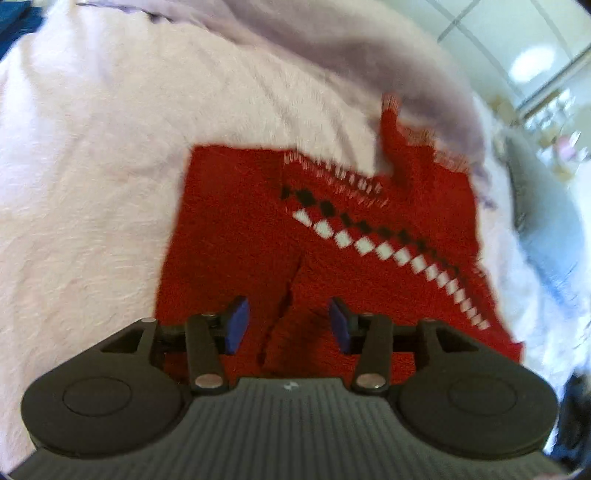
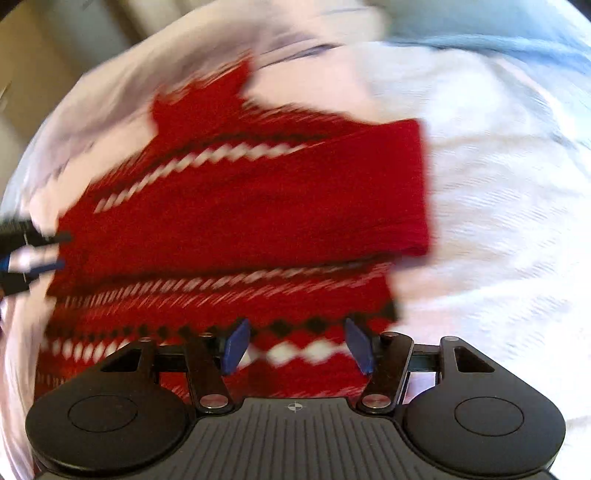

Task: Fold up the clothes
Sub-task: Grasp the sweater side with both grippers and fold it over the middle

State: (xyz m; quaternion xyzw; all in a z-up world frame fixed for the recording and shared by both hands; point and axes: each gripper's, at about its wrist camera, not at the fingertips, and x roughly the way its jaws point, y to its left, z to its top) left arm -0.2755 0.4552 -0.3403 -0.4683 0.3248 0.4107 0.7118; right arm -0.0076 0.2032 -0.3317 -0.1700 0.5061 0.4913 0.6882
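Observation:
A red knitted garment with black and white diamond bands lies partly folded on a pale pink bedspread. My left gripper is open, its blue pads over the garment's near edge, with a fold seam between them. In the right wrist view the same garment lies spread with a plain red sleeve folded across it. My right gripper is open above the patterned hem, holding nothing. The left gripper shows at the left edge, by the garment's side. Both views are blurred.
The bedspread covers the whole surface around the garment. A light blue cloth lies at the far right. A tiled floor and cluttered room show beyond the bed's right edge.

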